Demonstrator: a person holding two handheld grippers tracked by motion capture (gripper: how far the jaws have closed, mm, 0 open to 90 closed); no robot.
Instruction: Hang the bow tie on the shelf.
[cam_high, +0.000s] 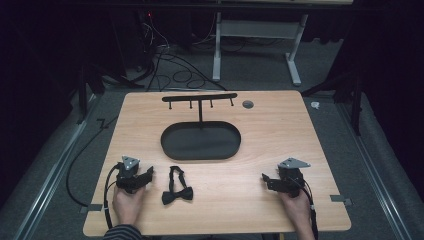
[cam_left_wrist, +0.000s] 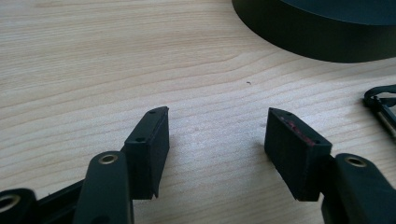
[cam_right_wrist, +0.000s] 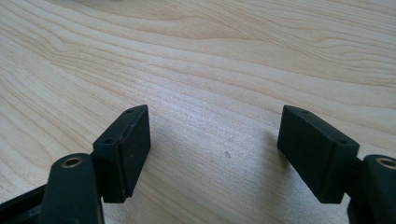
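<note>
Looking from the left, I see my left tongs (cam_high: 148, 173) resting low on the light wooden table (cam_high: 280, 130), with the jaws wide apart and nothing between them. Just to their right lies the small black bow tie with its thin neck strap (cam_high: 176, 188), flat on the table near the front edge, close to the left tongs but not touching them. In the left gripper view, a bit of the strap (cam_left_wrist: 380, 103) peeks in at the right edge.

Behind the bow tie sits the black oval tray (cam_high: 201, 154), and from its back rises a black T-shaped stand with small pegs (cam_high: 200, 97).

Far over on the right, my right tongs (cam_high: 266, 178) also rest on the table, jaws open and holding nothing, well apart from the bow tie.

I think the step now is to pick up the bow tie with the left tongs. To do it well, I would turn them toward the tie, come down over the fat middle knot, and squeeze there, not on the floppy strap.
</note>
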